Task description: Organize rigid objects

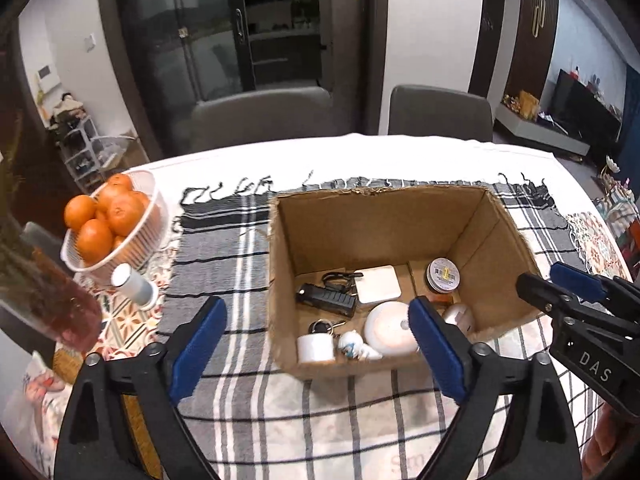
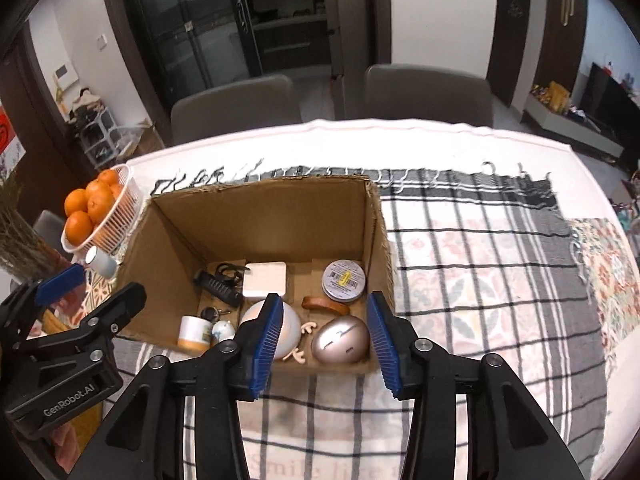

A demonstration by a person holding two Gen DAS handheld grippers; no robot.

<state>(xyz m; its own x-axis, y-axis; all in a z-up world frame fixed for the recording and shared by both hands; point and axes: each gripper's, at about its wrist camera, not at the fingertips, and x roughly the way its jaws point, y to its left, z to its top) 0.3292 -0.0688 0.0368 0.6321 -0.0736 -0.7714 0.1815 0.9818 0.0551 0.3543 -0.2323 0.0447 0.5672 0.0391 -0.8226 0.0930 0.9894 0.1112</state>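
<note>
My right gripper (image 2: 322,344) has its jaws spread wide and holds nothing, framing the champagne-coloured egg-shaped gadget (image 2: 340,339) in the near right corner of the open brown cardboard box (image 2: 260,220). My left gripper (image 1: 316,350) is likewise spread and empty over the box's near left edge. I judge the egg hard, light and slick, so I would pinch across its narrow middle. Its shell looks smooth and glossy. Beside it sit a white dome (image 2: 288,322) and a round labelled tin (image 2: 345,281).

Home dining room, clothed table (image 2: 460,148), chairs (image 2: 428,92), orange basket (image 1: 132,236), TV (image 1: 584,108)
</note>
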